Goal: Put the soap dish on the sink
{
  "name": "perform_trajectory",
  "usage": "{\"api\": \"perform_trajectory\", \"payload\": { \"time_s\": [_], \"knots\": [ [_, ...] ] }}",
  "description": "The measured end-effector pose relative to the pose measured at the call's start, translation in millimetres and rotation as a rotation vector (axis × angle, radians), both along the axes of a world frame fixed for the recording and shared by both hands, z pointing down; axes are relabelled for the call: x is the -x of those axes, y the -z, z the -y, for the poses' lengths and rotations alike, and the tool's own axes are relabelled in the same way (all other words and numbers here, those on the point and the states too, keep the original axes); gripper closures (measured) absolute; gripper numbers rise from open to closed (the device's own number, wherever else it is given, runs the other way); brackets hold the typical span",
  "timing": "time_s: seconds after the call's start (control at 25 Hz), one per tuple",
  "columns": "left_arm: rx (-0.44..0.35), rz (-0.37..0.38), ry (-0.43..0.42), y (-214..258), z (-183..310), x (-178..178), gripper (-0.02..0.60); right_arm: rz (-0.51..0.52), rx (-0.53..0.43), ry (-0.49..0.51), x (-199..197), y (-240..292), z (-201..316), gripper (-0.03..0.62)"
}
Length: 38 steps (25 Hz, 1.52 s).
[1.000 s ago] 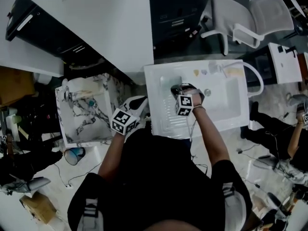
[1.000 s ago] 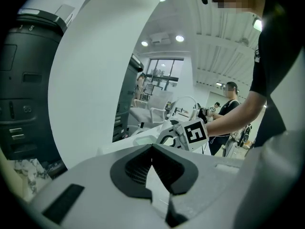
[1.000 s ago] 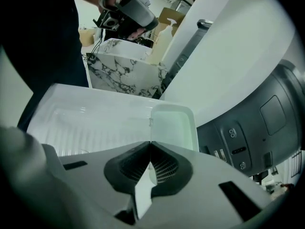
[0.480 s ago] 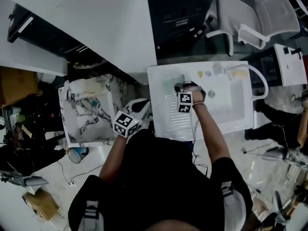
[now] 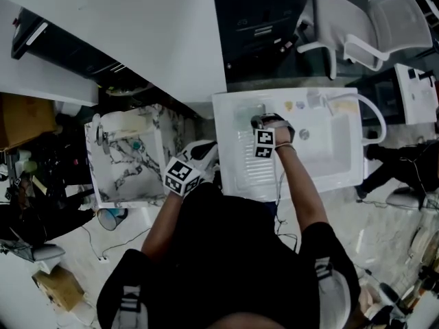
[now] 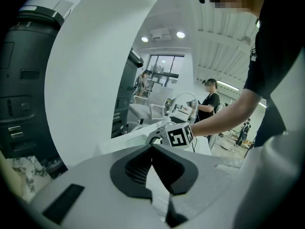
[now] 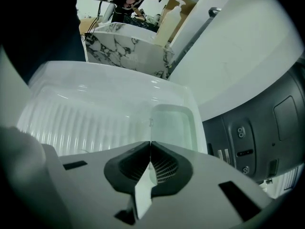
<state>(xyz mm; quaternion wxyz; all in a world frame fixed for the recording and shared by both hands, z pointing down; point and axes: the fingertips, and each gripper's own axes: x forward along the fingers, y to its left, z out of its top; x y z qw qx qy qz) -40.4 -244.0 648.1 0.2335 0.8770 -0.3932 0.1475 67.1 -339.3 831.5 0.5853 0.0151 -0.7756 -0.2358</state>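
The soap dish (image 7: 174,125) is seen resting on the back ledge of the sink (image 5: 322,163), beside the basin. The right gripper (image 7: 150,147) is shown with its jaws pressed together on the dish's near edge. The left gripper (image 6: 152,147) is held off the sink's side, jaws closed on nothing.

**What I wear and what I carry**

I have on a black short-sleeved top (image 5: 226,252), with a grey strap (image 5: 129,300) and buckle over each shoulder. My left gripper (image 6: 151,148) has a pale grey shell, a black slot on one side, and black pads (image 6: 138,170) ribbed on their inner faces. My right gripper (image 7: 150,144) is built the same way. Each carries a white marker cube (image 5: 182,175) printed with black squares. A thin dark cable (image 5: 278,197) trails back from the right one beside my forearm.
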Motion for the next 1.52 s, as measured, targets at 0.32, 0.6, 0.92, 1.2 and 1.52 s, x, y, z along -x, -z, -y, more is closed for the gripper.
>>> {"api": "perform_trajectory", "payload": {
  "time_s": [0.32,0.6,0.92,1.2,1.52],
  "knots": [
    [-0.009,0.000,-0.010,-1,1,0,0.581,-0.007,-0.008,-0.005,3,-4,4,0.585],
    [-0.004,-0.005,-0.009,0,0,1,0.581,-0.003,-0.054,-0.019,4,1,9,0.569],
    [-0.003,-0.011,-0.009,5,-1,2,0.581,0.027,-0.086,-0.045,3,15,12,0.548],
    [-0.027,-0.012,-0.014,8,-3,3,0.581,0.043,-0.100,-0.074,-2,26,5,0.534],
    [-0.053,-0.006,-0.035,18,-6,1,0.581,0.085,-0.131,-0.133,-10,43,-2,0.536]
  ]
}}
